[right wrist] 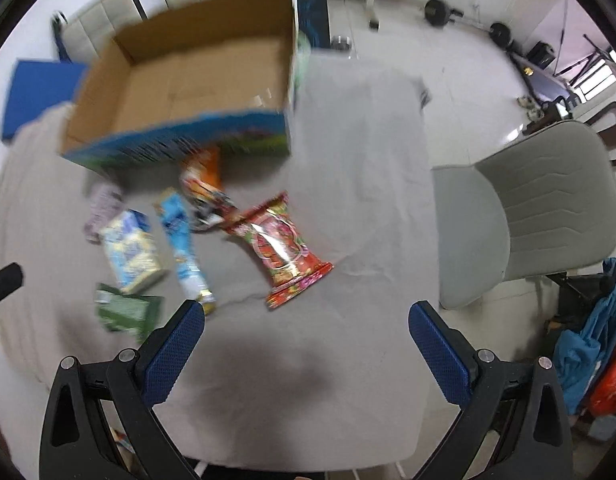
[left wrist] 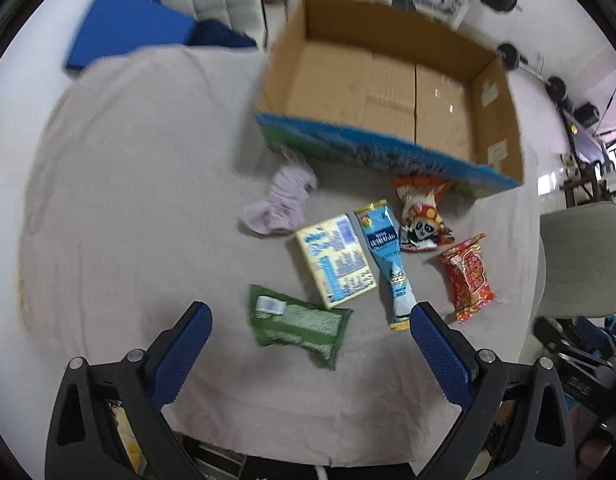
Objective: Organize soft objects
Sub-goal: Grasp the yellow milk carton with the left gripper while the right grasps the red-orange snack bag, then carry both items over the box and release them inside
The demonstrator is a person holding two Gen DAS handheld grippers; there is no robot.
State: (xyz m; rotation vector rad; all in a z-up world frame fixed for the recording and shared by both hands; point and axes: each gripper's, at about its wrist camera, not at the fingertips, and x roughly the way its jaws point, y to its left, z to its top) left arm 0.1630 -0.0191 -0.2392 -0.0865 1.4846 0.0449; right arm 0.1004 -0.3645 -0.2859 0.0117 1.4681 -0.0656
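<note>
Blue tube [left wrist: 387, 256] lengthwise toward box [left wrist: 495, 120]

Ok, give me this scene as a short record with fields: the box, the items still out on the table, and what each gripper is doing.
box: cardboard box, open top, nothing visible inside
surface: table cloth
items on cloth: lilac cloth; yellow pack; blue tube pouch; panda snack bag; red snack bag; green pouch
left gripper: jaws open, holding nothing
right gripper: jaws open, holding nothing
</note>
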